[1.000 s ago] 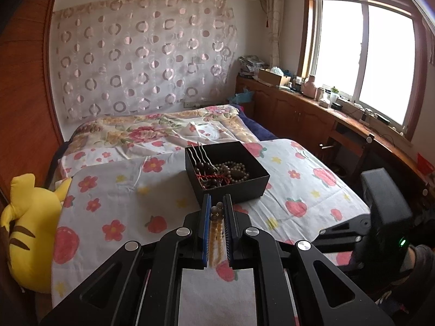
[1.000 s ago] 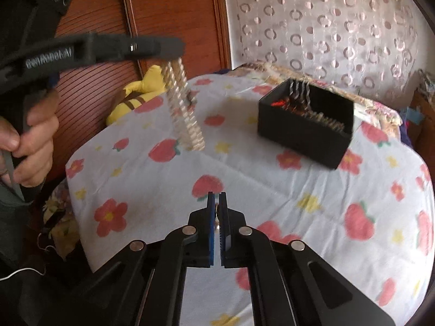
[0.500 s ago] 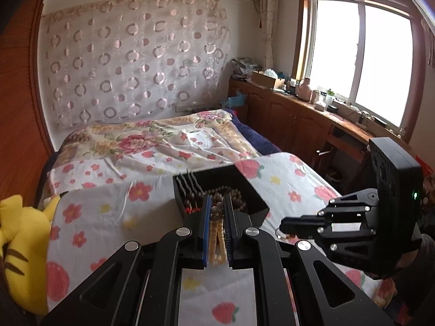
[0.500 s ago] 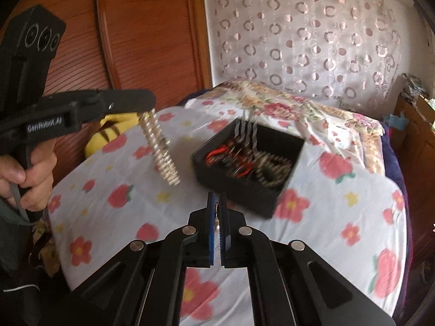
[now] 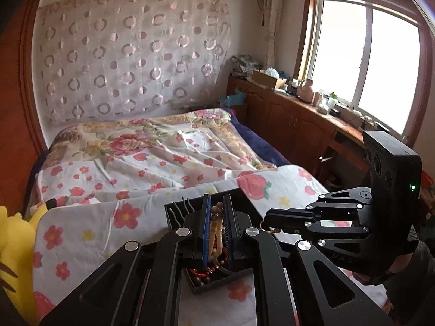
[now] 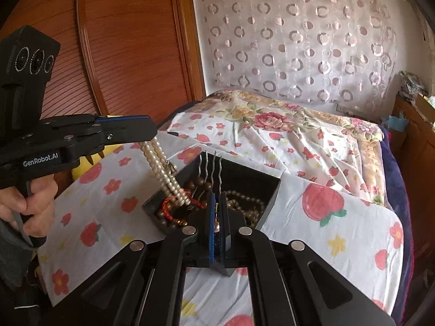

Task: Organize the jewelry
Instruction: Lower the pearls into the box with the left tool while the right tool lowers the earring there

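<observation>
A black open jewelry box (image 6: 267,190) sits on a strawberry-print cloth on the bed and holds brown bead strings, a red cord and metal hairpins (image 6: 210,168). My left gripper (image 5: 216,209) is shut on a pearl necklace (image 6: 163,171), which hangs down into the box's left side. The left gripper shows in the right wrist view (image 6: 141,133). My right gripper (image 6: 218,203) is shut on a small gold-coloured piece (image 6: 216,226), just over the box's near edge. It shows in the left wrist view (image 5: 267,221) beside the box (image 5: 176,212).
A yellow plush toy (image 5: 13,247) lies at the bed's left edge. A wooden wardrobe (image 6: 122,54) stands on the left. A wooden counter with clutter (image 5: 312,108) runs under the window on the right. The floral quilt (image 5: 152,146) covers the bed beyond the box.
Both grippers have moved in toward the box. The pearl necklace now hangs into the box instead of over the cloth, and the right gripper is at the box's near edge.
</observation>
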`<state>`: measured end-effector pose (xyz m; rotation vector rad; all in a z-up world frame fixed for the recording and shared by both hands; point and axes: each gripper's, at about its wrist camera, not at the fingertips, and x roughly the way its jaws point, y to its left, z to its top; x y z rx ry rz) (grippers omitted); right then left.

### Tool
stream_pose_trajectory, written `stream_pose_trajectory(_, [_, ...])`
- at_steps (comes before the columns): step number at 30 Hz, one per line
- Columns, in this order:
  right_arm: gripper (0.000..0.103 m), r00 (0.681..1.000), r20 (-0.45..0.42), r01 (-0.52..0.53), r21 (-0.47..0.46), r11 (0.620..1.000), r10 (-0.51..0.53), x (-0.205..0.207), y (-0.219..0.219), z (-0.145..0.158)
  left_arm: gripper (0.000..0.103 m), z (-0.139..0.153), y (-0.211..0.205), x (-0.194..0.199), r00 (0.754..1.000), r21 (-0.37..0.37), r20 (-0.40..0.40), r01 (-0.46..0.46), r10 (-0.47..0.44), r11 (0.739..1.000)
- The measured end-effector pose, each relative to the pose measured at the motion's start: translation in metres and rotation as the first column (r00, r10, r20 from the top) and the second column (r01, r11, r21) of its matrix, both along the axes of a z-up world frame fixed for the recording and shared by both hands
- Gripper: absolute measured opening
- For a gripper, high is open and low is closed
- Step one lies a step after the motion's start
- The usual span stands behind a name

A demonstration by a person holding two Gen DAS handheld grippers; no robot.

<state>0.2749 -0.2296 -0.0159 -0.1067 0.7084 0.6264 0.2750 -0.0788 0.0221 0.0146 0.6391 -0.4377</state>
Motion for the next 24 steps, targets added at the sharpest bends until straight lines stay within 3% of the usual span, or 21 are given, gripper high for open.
stream_pose_trajectory(7, [0.004,0.999,-0.047,-0.025,-0.004,1.000,0.025,0.003,0.009,-0.022,0.008,-0.032,0.000,0.011,0.998,0.008,-0.063,0.002,-0.001,1.000])
stream_pose_trajectory(17, [0.004,0.998,-0.060,-0.017,-0.012,1.000,0.017,0.000,0.012,-0.030,0.008,-0.047,0.000,0.012,0.996,0.015,-0.088,0.010,-0.009,1.000])
stream_pose_trajectory(18, [0.005,0.998,-0.059,-0.013,-0.011,1.000,0.012,0.000,0.011,-0.030,0.008,-0.048,0.000,0.012,0.996,0.018,-0.089,0.011,-0.009,1.000])
stream_pose_trajectory(21, [0.023,0.998,-0.056,0.002,-0.004,1.000,-0.003,0.000,0.007,-0.028,0.008,-0.048,0.000,0.012,0.996,0.016,-0.089,0.011,-0.010,1.000])
stream_pose_trajectory(24, [0.026,0.999,-0.050,0.013,-0.004,1.000,-0.014,-0.001,0.003,-0.026,0.008,-0.048,-0.001,0.011,0.996,0.017,-0.089,0.010,-0.008,1.000])
